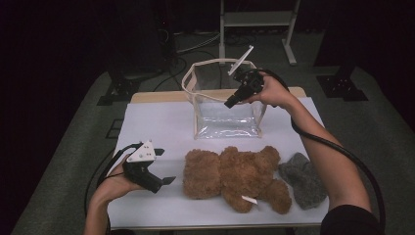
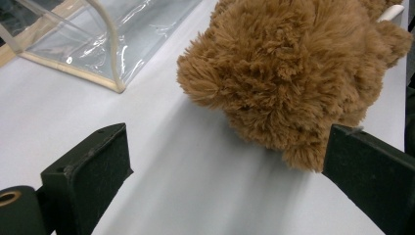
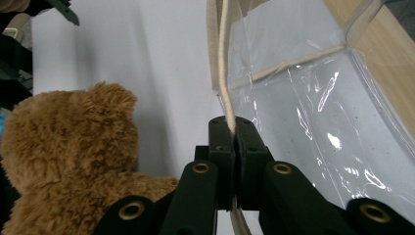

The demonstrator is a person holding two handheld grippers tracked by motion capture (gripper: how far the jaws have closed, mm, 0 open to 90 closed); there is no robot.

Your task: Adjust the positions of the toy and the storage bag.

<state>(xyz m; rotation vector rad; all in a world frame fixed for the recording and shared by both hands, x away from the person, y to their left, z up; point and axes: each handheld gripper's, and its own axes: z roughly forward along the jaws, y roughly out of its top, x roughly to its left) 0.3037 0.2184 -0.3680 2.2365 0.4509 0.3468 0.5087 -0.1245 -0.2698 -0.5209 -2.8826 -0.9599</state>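
The right gripper [image 1: 229,104] is clamped on the cream fabric rim [image 3: 225,73] of the clear plastic bag [image 1: 226,125]. In the right gripper view its jaws stand fully together with the trim pinched between the pads. The likely purpose of this hold is to keep the bag's mouth raised and spread, since the soft walls would otherwise sag and narrow the opening.

The bag stands upright at the far middle of the white table cover [image 1: 156,122], its mouth facing up and toward the near side.

The brown teddy bear [image 1: 235,176] lies on the cover just in front of the bag, head toward the person's left, apart from the bag's base. A grey plush item [image 1: 303,178] rests against the bear's far end (what kind of item it is cannot be told).

The left gripper [image 1: 169,180] hovers just beside the bear's head. In the left gripper view its jaws stand wide apart with nothing between the pads; the bear's fur [image 2: 293,73] sits ahead of them. This placement appears to line the open jaws up for a grasp on the head, so that the bear can be lifted into the held-open bag.
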